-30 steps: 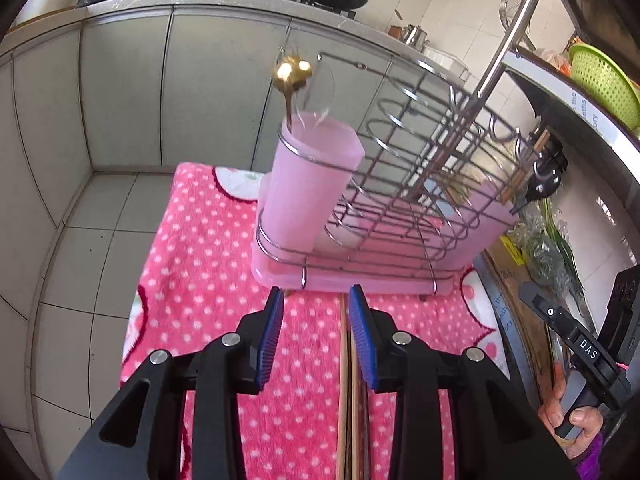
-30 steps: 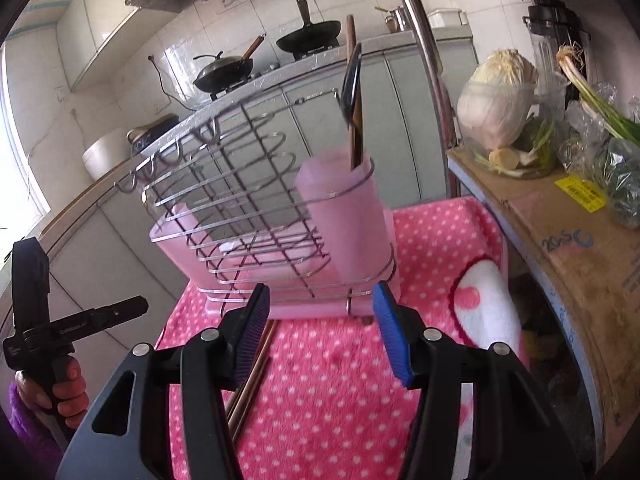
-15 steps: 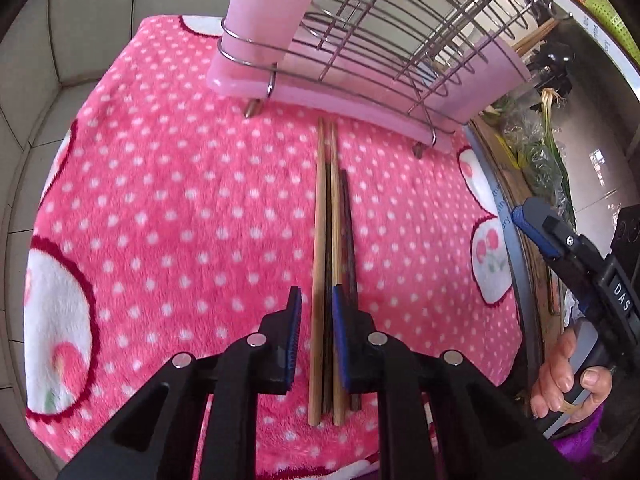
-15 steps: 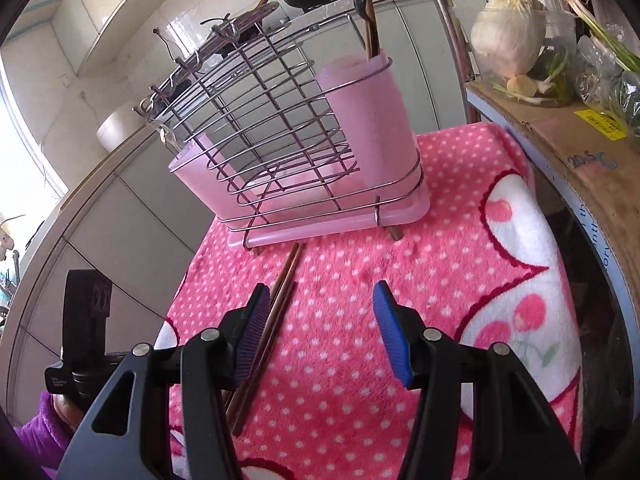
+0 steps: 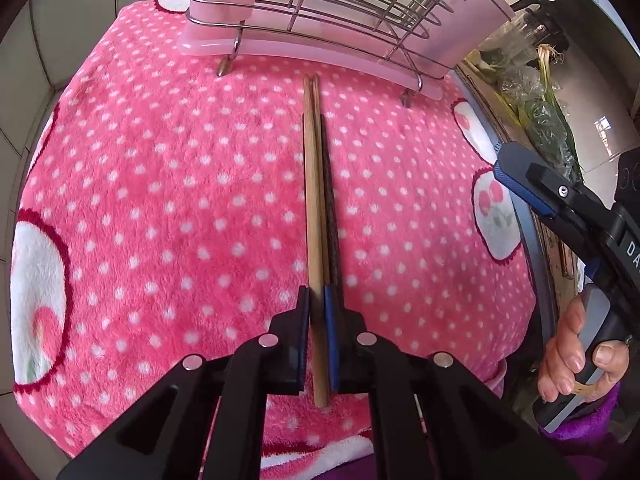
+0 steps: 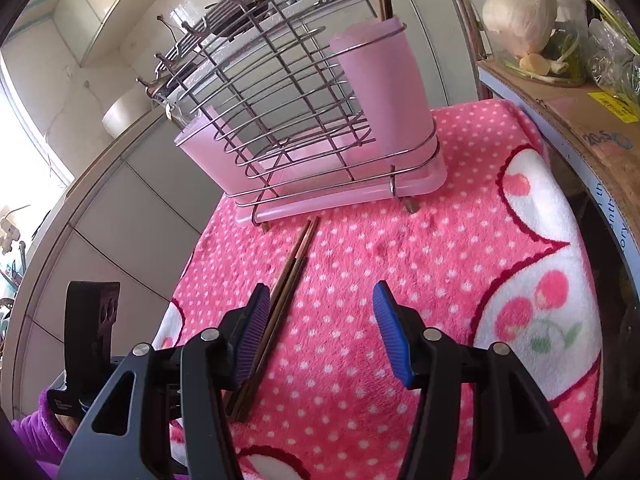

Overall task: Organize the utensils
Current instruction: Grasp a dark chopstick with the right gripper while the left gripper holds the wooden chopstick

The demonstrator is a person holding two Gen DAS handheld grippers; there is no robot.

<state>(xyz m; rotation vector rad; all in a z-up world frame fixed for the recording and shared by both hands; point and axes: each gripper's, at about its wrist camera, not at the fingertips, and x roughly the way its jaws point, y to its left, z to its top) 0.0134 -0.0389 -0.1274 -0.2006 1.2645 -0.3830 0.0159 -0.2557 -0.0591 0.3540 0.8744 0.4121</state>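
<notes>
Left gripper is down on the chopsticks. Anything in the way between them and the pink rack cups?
Nothing visible does. The left gripper has its fingers closed around the near end of the chopsticks, and only bare pink blanket lies between their far tips and the rack. The right pink cup already holds utensils.

Both wrist views look close down over the pink blanket (image 5: 160,200) toward the utensil rack (image 6: 304,128), sharing the chopsticks (image 5: 316,200).
</notes>
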